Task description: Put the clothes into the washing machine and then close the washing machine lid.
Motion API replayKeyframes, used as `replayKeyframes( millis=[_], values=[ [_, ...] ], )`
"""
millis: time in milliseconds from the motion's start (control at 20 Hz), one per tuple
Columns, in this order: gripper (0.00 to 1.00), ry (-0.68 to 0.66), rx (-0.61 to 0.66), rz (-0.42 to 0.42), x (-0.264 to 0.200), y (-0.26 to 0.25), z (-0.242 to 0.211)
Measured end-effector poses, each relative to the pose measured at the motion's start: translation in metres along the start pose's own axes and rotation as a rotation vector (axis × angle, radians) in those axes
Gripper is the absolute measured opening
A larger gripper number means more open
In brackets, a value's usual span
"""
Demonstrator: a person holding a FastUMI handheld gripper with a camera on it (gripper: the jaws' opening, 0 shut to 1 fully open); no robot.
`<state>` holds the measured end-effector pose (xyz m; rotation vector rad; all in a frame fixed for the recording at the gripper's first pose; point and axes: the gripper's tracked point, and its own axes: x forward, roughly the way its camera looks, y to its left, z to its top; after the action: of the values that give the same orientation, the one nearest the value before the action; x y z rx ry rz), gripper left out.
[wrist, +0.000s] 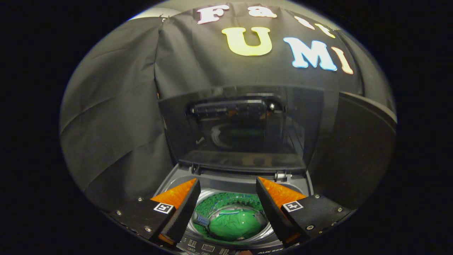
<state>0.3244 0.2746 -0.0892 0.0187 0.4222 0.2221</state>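
- Nearest to us, our gripper (228, 184) hangs over the front of the washing machine (170, 179), its two fingers (184, 209) spread wide with nothing between them.
- Each finger carries a small square marker (163, 208) on its upper block, and the tips point toward the back of the tub.
- Just under the fingers, along the machine's front edge, we see the control panel (208, 248) with its rows of small buttons; we cannot make out any of the markings.
- Below and between the open fingers lies the drum (212, 202), a round metal tub with a shiny rim.
- The clothes (235, 225) rest at the bottom of the drum: a bright green garment, bunched into a rounded, creased heap near the front of the tub.
- The drum wall behind the heap looks speckled green, though we cannot tell whether that is more cloth or a reflection.
- Beside the heap, on its left, a small blue ribbed item (201, 220) touches the garment; we cannot tell what it is.
- Beyond the fingertips, at the machine's back edge, two hinges (281, 175) carry the lid (247, 127).
- The lid stands open and nearly upright, a dark see-through panel with a handle-like moulding near its top edge.
- Behind the lid hangs the booth's black cloth wall (113, 117), loosely creased.
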Motion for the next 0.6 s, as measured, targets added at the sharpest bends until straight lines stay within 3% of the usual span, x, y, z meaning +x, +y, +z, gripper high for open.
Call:
replayKeyframes(
  millis=[300, 600],
  values=[
    [0.96, -0.196, -0.065, -0.032, -0.013, -0.003, 0.051],
    [0.96, -0.29, -0.079, -0.052, -0.013, -0.002, 0.098]
  ],
)
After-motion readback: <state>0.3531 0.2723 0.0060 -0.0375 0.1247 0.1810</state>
